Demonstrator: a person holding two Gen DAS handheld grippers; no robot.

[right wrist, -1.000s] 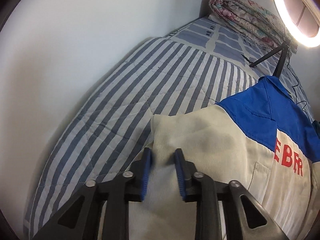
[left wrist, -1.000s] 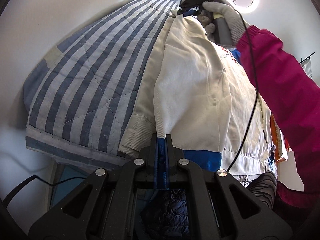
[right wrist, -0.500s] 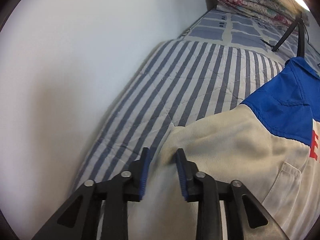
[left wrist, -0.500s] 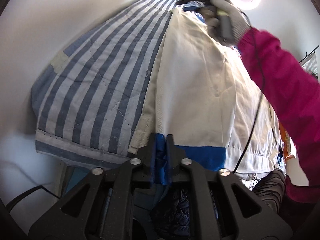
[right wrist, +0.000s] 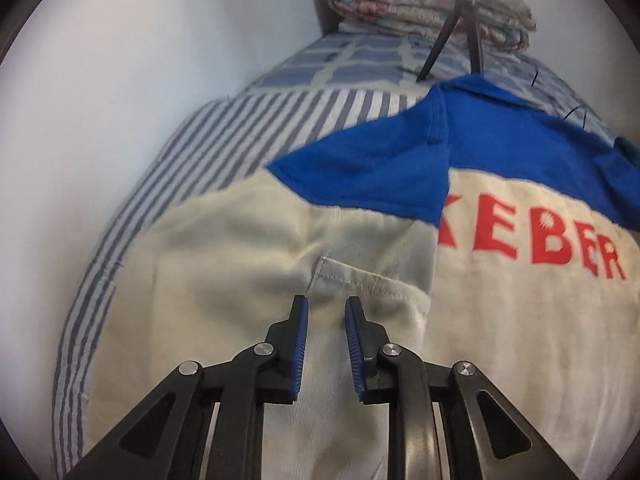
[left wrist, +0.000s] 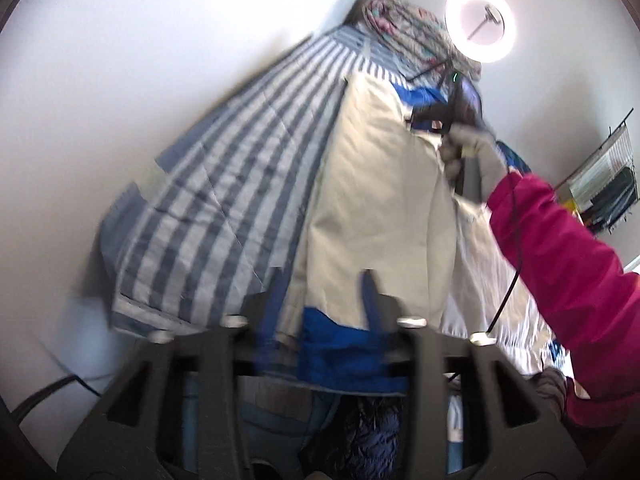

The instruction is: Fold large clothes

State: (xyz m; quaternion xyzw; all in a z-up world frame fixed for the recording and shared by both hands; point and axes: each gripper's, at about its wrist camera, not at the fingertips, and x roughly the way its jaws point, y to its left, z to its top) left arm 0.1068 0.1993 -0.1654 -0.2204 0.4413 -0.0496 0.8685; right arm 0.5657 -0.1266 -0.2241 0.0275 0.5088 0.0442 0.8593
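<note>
Striped bedspread (right wrist: 120, 240), folded quilt (right wrist: 420, 4), ring light (left wrist: 480, 22)

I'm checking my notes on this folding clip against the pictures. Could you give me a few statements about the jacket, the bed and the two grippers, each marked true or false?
1. The jacket lies on a bedspread with blue and white stripes. True.
2. The letters printed on the jacket are green. False: they are red.
3. The left gripper is clamped shut on the jacket's hem. False: its jaws are opening, with the blue hem between them but not pinched.
4. A folded blanket sits at the far end of the bed. True.
5. The person's sleeve is pink. True.
6. The right gripper holds a fold of blue cloth. False: it holds nothing; its jaws are closing over cream cloth.
</note>
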